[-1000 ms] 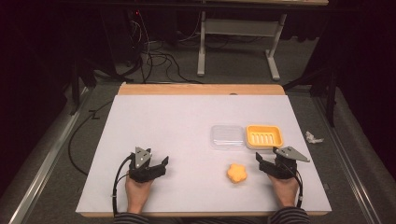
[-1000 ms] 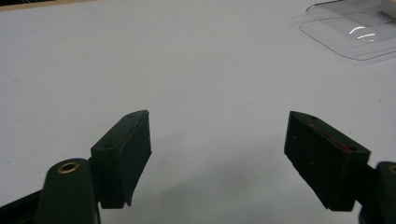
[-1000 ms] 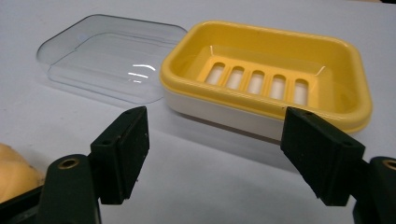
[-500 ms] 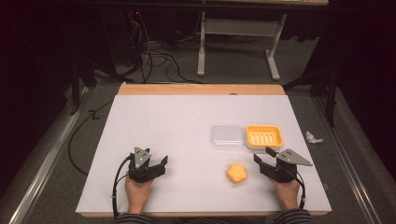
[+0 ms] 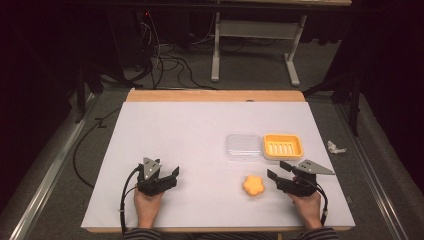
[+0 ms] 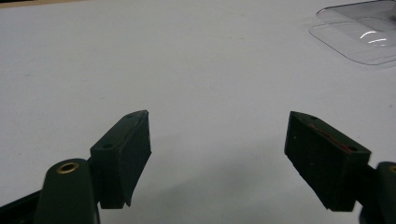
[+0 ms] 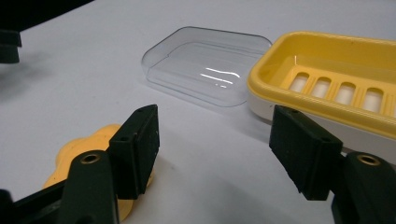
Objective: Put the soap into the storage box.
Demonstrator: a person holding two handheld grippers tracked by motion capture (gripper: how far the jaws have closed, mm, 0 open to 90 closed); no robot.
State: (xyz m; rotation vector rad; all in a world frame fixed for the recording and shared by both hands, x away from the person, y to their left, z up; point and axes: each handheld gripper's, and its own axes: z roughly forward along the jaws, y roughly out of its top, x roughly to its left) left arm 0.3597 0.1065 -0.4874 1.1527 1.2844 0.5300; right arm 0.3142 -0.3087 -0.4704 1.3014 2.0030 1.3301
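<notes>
Soap [image 5: 254,185], orange and flower-shaped, flat on the tabletop [image 5: 190,130] near the front edge, right of centre, just beside the right tongs [image 5: 278,172] and touched by nothing. Seen too in the right gripper view [image 7: 70,163], low at the left, partly behind one black jaw. Right tongs held by a hand [image 5: 306,205] at the front right corner, jaws parted with only bare tabletop between them, having just been opening after a full close; nothing gripped [image 7: 215,154]. Left tongs [image 5: 172,175] held by the other hand [image 5: 147,205] near the front edge, left of centre, well apart from the soap; jaws spread wide over bare white surface [image 6: 217,154], holding nothing. Farther back, toward the right edge, a yellow dish [image 5: 283,146] with a slotted floor [image 7: 336,79], upright and empty. Touching its left side, a clear lid [image 5: 243,146] lying flat [image 7: 205,65]; corner of it also caught at the top right of the left gripper view [image 6: 359,37]. Beyond that, bare tabletop up to the wooden strip [image 5: 215,95] along the far edge.
</notes>
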